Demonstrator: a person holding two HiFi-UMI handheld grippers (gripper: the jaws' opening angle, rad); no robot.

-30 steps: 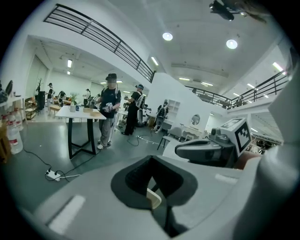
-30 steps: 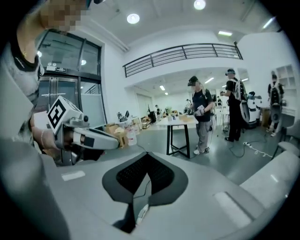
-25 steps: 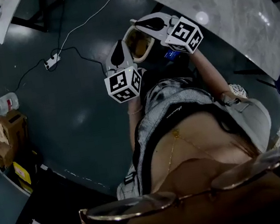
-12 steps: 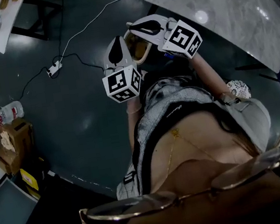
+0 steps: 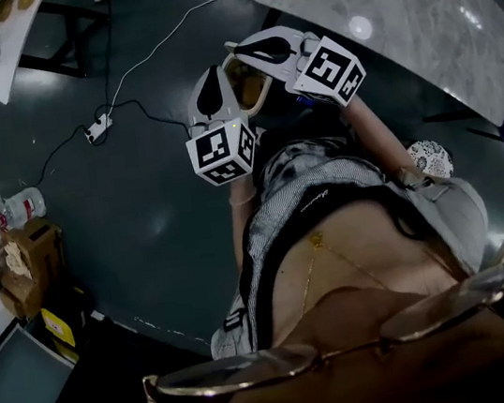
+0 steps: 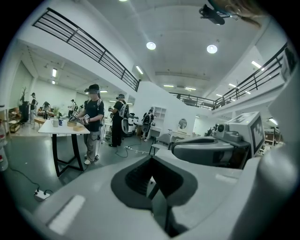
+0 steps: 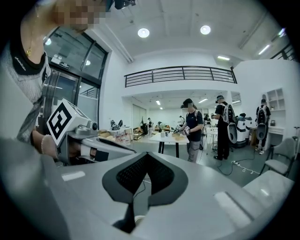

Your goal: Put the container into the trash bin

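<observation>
No container and no trash bin shows in any view. In the head view both grippers are held up in front of the person's chest, above the dark floor. My left gripper (image 5: pixel 210 81) points away from the body, with its marker cube (image 5: pixel 223 153) nearest the chest. My right gripper (image 5: pixel 245 48) lies across it and points left. A white-rimmed amber oval (image 5: pixel 248 82) sits between the two bodies; what it is I cannot tell. In the left gripper view the left gripper (image 6: pixel 152 185) is shut on nothing. In the right gripper view the right gripper (image 7: pixel 136 187) is also shut with nothing in it.
A grey marble table (image 5: pixel 393 12) stands at the upper right. A power strip (image 5: pixel 96 128) with a white cable lies on the floor to the left. Cardboard boxes (image 5: pixel 24 256) and bottles (image 5: pixel 6 208) line the left edge. People work at a white table (image 7: pixel 171 137) across the hall.
Both grippers stay shut and keep almost the same place in the picture. The floor and table have slid a little as the head view shifted.
</observation>
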